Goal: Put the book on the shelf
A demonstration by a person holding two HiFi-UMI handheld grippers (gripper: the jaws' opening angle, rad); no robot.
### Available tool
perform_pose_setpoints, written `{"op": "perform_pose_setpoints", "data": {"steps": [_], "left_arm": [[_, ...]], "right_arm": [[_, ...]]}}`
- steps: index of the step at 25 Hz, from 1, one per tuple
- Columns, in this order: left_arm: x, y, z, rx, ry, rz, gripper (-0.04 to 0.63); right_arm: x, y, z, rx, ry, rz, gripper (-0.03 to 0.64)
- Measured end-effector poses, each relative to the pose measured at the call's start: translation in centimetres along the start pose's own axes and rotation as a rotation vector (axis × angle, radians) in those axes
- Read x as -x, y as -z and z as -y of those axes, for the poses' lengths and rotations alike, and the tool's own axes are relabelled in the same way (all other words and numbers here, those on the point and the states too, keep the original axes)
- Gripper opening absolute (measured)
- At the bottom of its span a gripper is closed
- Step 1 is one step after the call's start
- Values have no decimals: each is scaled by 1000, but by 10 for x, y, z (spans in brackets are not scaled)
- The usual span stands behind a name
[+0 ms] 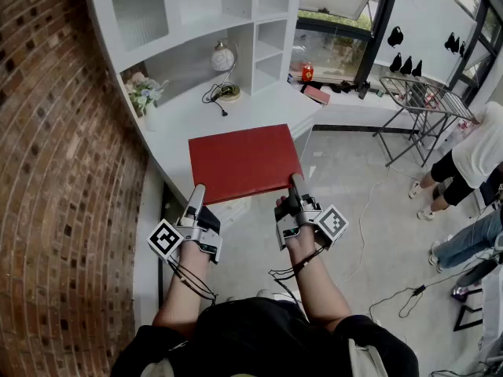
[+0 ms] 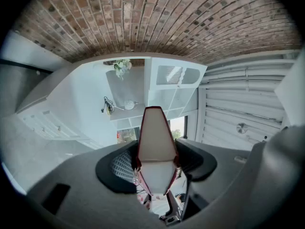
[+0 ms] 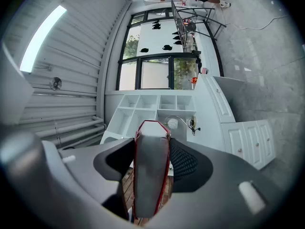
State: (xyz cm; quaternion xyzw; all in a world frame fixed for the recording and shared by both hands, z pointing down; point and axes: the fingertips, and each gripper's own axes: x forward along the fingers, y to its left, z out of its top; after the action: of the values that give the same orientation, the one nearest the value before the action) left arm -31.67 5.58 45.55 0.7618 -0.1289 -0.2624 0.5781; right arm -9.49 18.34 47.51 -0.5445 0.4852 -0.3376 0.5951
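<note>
A red hardcover book point(image 1: 244, 162) hangs flat in the air in front of the white shelf unit point(image 1: 189, 22), over the edge of the white counter point(image 1: 259, 110). My left gripper point(image 1: 197, 195) is shut on the book's near left corner. My right gripper point(image 1: 298, 184) is shut on its near right corner. In the left gripper view the book point(image 2: 156, 144) stands edge-on between the black pads, its pale page edge showing. The book point(image 3: 151, 168) in the right gripper view fills the gap between the jaws the same way.
On the counter stand a white globe lamp point(image 1: 224, 60) with a black cable and a pot of flowers point(image 1: 144, 93). A brick wall point(image 1: 55, 171) runs along the left. A metal drying rack point(image 1: 424, 100) and a standing person point(image 1: 471, 155) are on the floor at the right.
</note>
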Motion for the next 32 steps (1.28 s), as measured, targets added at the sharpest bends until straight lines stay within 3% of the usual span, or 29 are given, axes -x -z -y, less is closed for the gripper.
{"op": "perform_pose_setpoints", "data": {"steps": [5, 20, 32], "left_arm": [[-2, 12, 4, 30, 7, 6, 247], [-15, 37, -1, 17, 0, 1, 250], [-46, 81, 5, -9, 11, -2, 250]], "right_arm": [[4, -9, -4, 12, 4, -5, 241], [10, -35, 6, -11, 11, 2, 241], [14, -90, 6, -11, -18, 4, 241]]}}
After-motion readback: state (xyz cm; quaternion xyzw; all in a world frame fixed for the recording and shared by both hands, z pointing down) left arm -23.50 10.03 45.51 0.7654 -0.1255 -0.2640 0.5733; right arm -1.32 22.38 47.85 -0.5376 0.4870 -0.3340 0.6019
